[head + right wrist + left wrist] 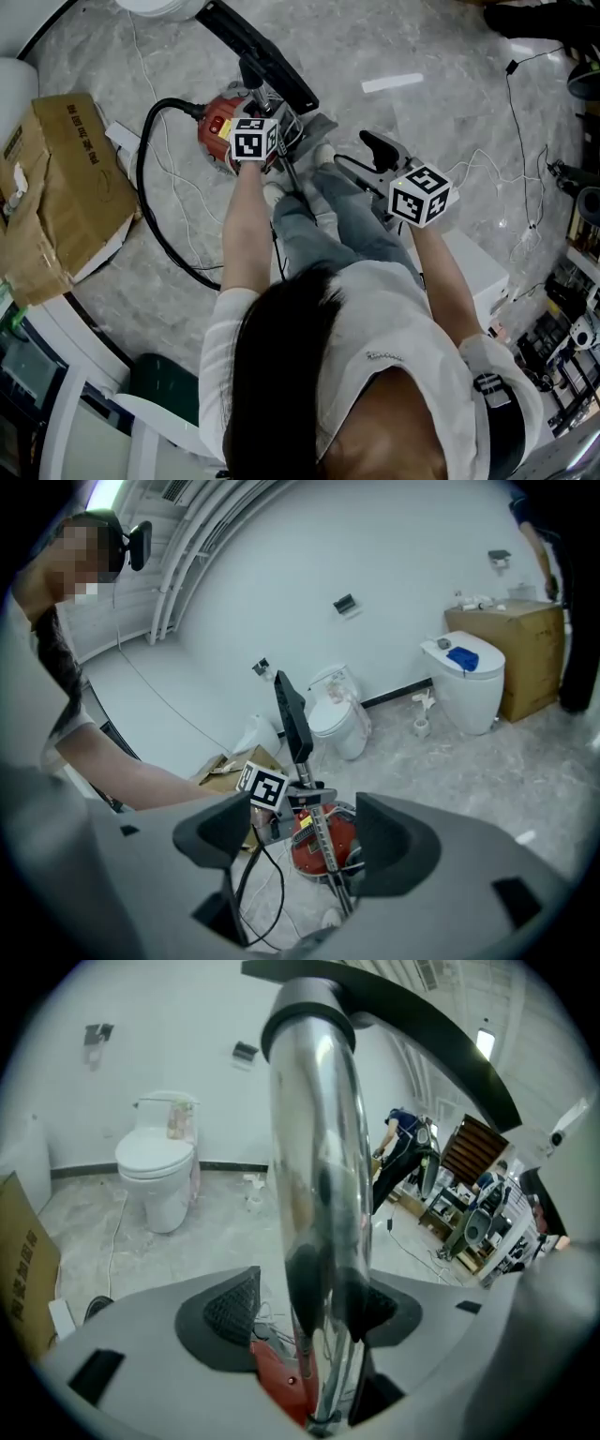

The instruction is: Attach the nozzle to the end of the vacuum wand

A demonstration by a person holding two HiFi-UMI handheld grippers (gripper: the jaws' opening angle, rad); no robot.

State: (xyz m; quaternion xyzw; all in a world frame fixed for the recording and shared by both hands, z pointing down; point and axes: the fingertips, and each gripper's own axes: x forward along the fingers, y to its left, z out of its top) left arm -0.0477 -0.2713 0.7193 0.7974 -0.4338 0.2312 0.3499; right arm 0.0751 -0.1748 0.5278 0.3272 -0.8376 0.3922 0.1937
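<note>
Closest to the head camera were the person's head (291,375) and white top, with both arms reaching out toward 12 o'clock. From there the red vacuum (216,131) sat on the marble floor (450,56) at about 11 o'clock. Its black hose (142,187) looped away toward 8 o'clock, and a cardboard box (66,178) lay at 9 o'clock.

The left gripper (314,1312) had the chrome wand (314,1176) between its 2 jaws, but the jaws stood apart. The pad at 9 o'clock of the tube was plainly clear of it. The pad at 3 o'clock sat just beside it, and I could not tell whether that one touched. This read as a loose guard rather than a grip, probably there to stop the upright wand from tipping.

The nozzle (422,1044) was a long flat black head. It sat at the top end of the wand, at 12 o'clock in the left gripper view, joined through a dark collar (309,1016). It appeared already seated, so the task looked close to finished. How firmly it had locked could not be judged.

The right gripper (305,832) hung back at about 1 o'clock from the person, its jaws apart with nothing between them. Through the gap it looked at the vacuum and wand from well apart. It was likely kept free to push the nozzle home if the joint proved slack.
</note>
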